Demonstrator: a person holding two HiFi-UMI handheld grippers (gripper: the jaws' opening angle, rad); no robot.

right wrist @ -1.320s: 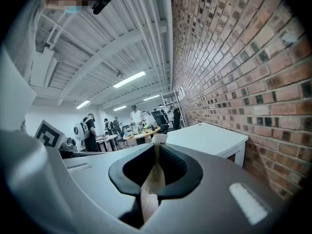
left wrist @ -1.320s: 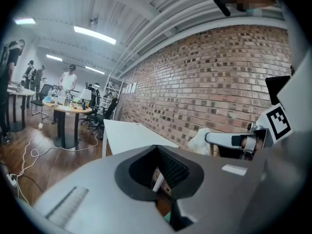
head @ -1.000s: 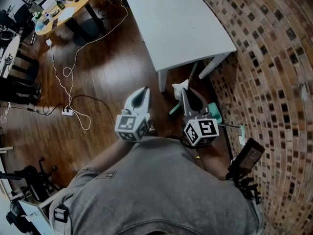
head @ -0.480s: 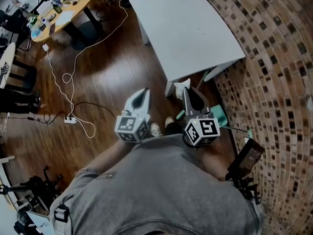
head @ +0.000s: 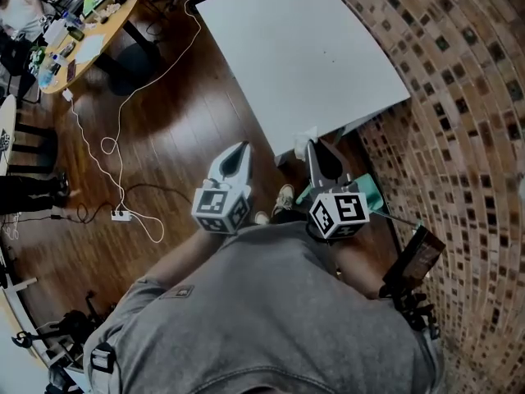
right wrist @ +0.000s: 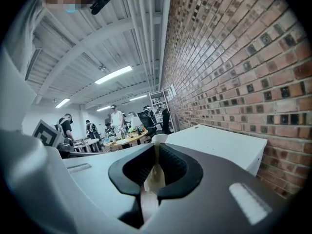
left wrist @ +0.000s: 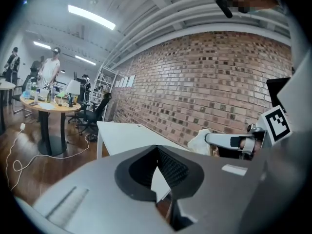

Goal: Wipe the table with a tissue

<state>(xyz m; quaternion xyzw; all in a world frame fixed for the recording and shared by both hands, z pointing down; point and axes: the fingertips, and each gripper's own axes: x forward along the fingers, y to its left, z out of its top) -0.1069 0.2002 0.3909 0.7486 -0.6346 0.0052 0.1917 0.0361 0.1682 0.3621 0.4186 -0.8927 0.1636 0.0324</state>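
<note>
We note the desk (head: pixel 303 56) as plain white, top and legs alike. The floor (head: pixel 180 130) is dark brown glossy wood. The wall (head: pixel 459 97) shows a brick pattern, red-brown with scattered darker bricks and pale mortar. The left gripper (head: pixel 239 148) and right gripper (head: pixel 312 144) have pale grey shells with black ribbed pads (right wrist: pixel 172 168). Their cubes (head: pixel 337 215) are white with black square markers. The tissue (head: pixel 309 135) is white, creamier in the right gripper view. The shirt (head: pixel 271 318) is mid-grey, the cable (head: pixel 107 142) white, the round table (head: pixel 90 25) tan-topped, and one item (head: pixel 365 189) teal.
</note>
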